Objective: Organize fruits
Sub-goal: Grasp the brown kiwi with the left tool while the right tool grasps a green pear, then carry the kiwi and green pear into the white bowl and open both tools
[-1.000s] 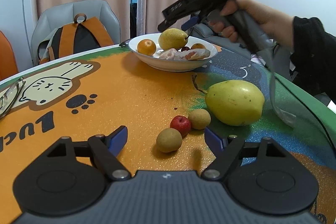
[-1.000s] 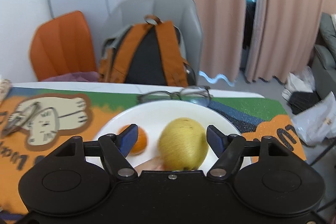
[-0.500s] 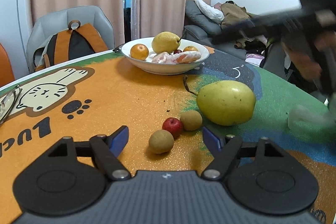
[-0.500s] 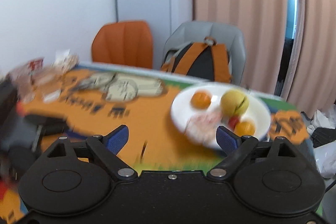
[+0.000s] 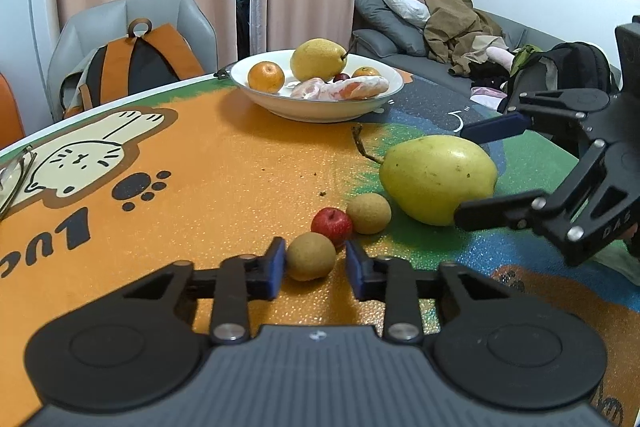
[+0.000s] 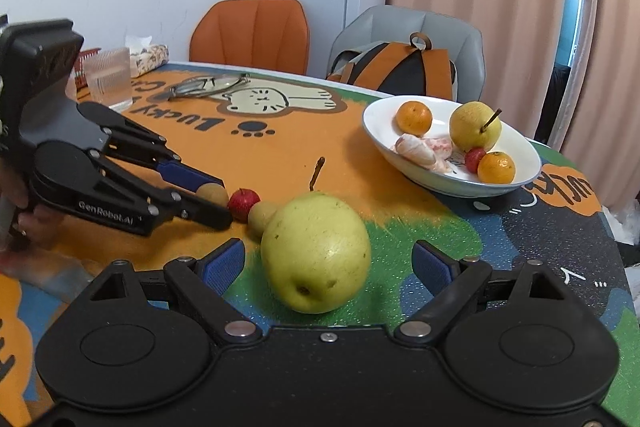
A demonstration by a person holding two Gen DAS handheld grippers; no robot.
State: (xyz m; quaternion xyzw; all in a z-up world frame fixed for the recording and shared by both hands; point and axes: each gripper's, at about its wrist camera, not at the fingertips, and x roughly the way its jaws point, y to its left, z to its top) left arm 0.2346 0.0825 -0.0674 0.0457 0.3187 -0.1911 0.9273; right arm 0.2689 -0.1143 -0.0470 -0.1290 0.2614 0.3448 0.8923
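Four loose fruits (image 5: 438,179) lie on an orange cat-print tablecloth (image 5: 208,163).

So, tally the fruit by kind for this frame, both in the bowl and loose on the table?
Pears: 2, one in the bowl, one on the table
Oranges: 2
Small red fruits: 2
Small brown round fruits: 2
Peeled citrus pieces: 2
Total: 10
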